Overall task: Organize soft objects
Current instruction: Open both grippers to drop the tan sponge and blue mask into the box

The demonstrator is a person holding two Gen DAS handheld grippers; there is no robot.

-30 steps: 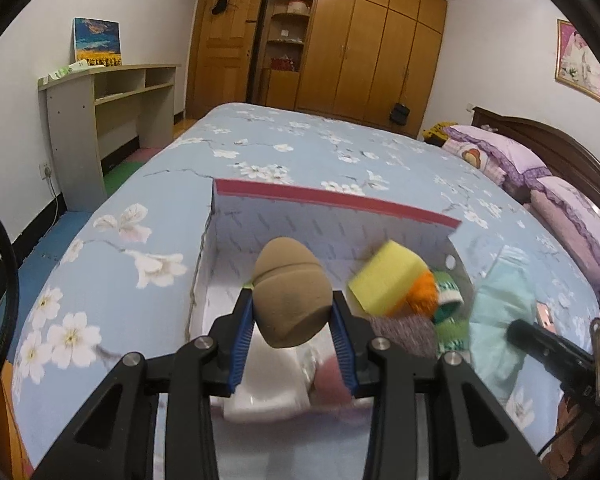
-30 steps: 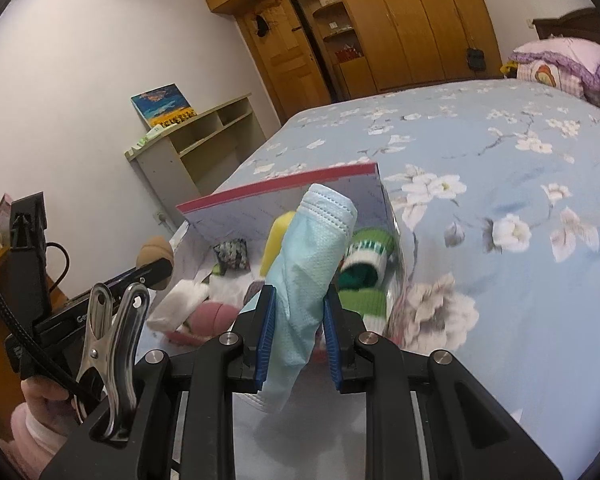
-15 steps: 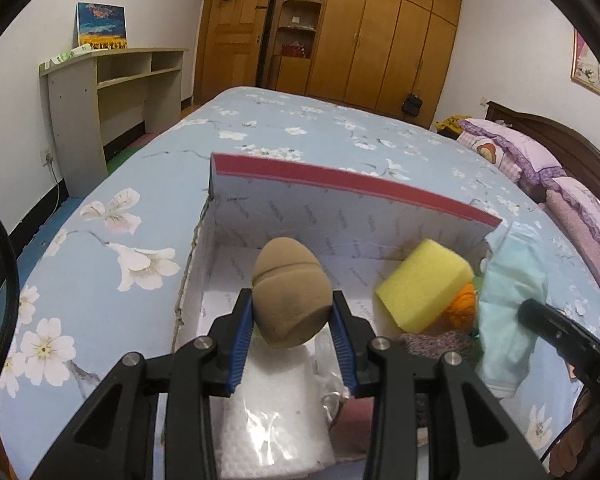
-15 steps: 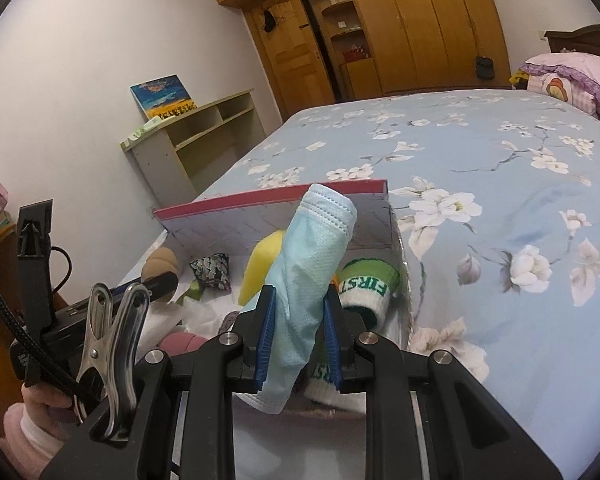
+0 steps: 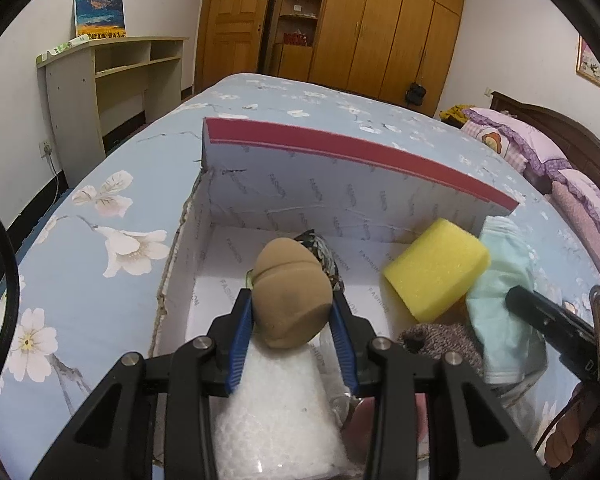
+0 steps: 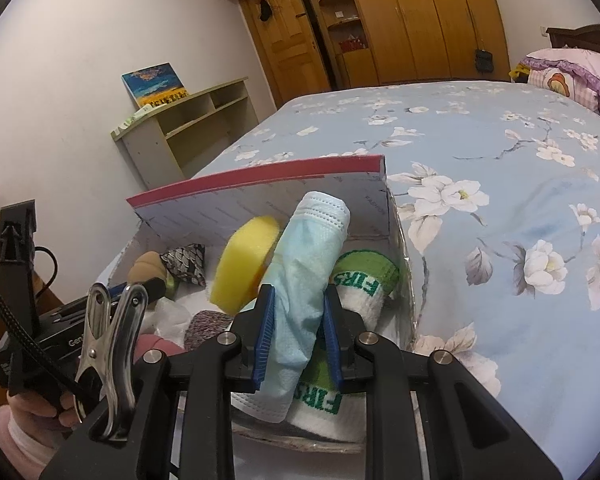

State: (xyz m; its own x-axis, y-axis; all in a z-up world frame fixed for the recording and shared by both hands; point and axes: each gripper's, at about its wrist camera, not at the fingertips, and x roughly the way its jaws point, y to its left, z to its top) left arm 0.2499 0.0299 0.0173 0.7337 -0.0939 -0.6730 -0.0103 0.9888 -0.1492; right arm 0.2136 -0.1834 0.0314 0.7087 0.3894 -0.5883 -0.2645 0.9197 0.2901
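Observation:
My left gripper point(image 5: 292, 320) is shut on a tan egg-shaped makeup sponge point(image 5: 290, 292) and holds it over the left part of an open white box with a red-edged lid point(image 5: 340, 184). My right gripper point(image 6: 298, 328) is shut on a light blue face mask point(image 6: 308, 272) and holds it upright over the box's right part point(image 6: 260, 196). The mask also shows in the left wrist view point(image 5: 504, 300), the sponge in the right wrist view point(image 6: 146, 266).
In the box lie a yellow foam sponge point(image 5: 436, 268), a patterned pouch point(image 5: 324, 256), a white plastic bag point(image 5: 276, 408), a grey knit piece point(image 5: 440, 344) and green-white socks point(image 6: 360, 284). The box sits on a blue floral bed point(image 6: 500, 200). Pillows point(image 5: 540, 152) lie far right.
Both grippers have moved forward and lower over the box, each keeping its hold. The box now fills more of both views.

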